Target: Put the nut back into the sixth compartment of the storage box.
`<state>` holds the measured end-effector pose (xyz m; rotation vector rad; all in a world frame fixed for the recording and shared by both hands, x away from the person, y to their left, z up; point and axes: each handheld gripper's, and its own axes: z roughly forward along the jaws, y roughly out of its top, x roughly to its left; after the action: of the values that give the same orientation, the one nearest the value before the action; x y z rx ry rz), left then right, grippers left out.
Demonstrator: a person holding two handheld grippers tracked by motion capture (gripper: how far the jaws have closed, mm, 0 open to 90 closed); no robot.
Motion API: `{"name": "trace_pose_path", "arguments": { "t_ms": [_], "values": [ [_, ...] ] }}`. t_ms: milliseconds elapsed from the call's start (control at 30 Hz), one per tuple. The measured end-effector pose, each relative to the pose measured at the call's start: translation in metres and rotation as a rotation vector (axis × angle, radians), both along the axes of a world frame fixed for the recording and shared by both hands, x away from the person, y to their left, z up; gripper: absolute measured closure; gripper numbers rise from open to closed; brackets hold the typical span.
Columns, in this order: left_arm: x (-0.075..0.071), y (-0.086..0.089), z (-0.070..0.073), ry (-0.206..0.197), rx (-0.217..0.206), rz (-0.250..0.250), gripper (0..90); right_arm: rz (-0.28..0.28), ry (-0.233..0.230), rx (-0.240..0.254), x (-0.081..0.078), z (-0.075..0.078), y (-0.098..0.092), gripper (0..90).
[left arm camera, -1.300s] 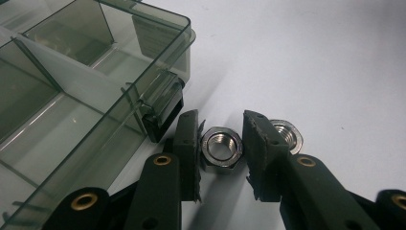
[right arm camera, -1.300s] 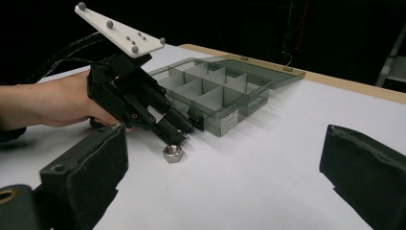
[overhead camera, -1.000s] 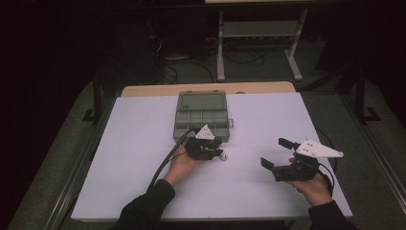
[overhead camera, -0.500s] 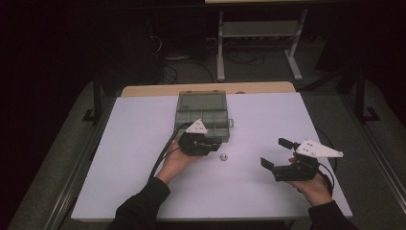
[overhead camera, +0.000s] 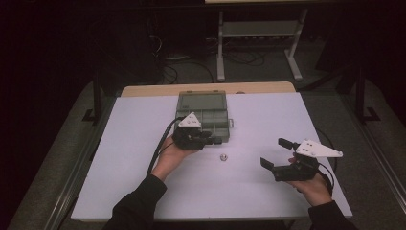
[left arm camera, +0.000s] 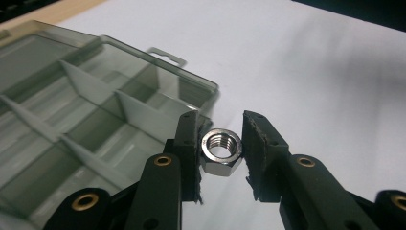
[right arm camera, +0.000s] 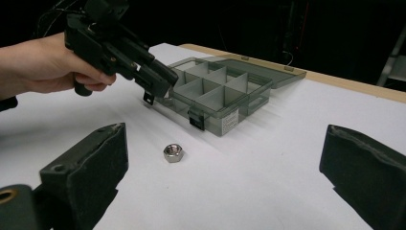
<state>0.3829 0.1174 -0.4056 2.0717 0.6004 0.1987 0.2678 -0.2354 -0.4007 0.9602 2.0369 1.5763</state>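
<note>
Looking down from the high view, your left gripper (overhead camera: 217, 141) hangs over the near-right corner of the box (overhead camera: 203, 103), jaws parted about a nut's width and holding nothing. In the left gripper view the nut (left arm camera: 220, 151) looks like it sits between those jaws, but it's actually lying flat on the table (overhead camera: 268, 120) underneath, just off the box's corner at roughly 5 o'clock from it. The right gripper view backs this up: the nut is on the white surface, with your left gripper up in the air above and behind it.

The box is a smoky clear organiser at 12 o'clock on the table. Its lid is flipped open away from you, and every compartment I can see into looks empty.

Your right gripper (overhead camera: 276, 154) is at about 4 o'clock, well apart from the nut. Its jaws are spread wide with nothing between them.
</note>
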Motion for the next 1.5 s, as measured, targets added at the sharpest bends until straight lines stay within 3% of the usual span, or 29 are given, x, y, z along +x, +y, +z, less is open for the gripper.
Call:
{"name": "trace_pose_path", "arguments": {
  "t_ms": [267,467,800,1267,1300,1500],
  "values": [
    [0.009,0.019,0.003,-0.019,-0.019,0.078,68.1,0.000,0.004,0.002,0.000,0.000,0.000,2.3],
    [0.019,0.036,-0.001,-0.009,-0.035,0.140,68.1,-0.001,0.005,0.005,0.001,-0.001,0.000,2.3],
    [0.028,0.038,-0.014,0.014,-0.018,0.157,68.0,-0.005,0.006,0.010,0.000,-0.001,-0.001,2.3],
    [0.031,0.038,-0.019,0.015,-0.001,0.165,67.0,-0.007,0.006,0.009,0.000,0.000,-0.002,2.3],
    [0.031,0.038,-0.019,0.013,-0.022,0.165,62.5,-0.007,0.007,0.009,0.000,0.000,-0.002,2.3],
    [0.027,0.037,-0.014,0.009,-0.030,0.169,60.2,-0.007,0.001,0.008,0.000,0.000,-0.002,2.3]
  ]
}}
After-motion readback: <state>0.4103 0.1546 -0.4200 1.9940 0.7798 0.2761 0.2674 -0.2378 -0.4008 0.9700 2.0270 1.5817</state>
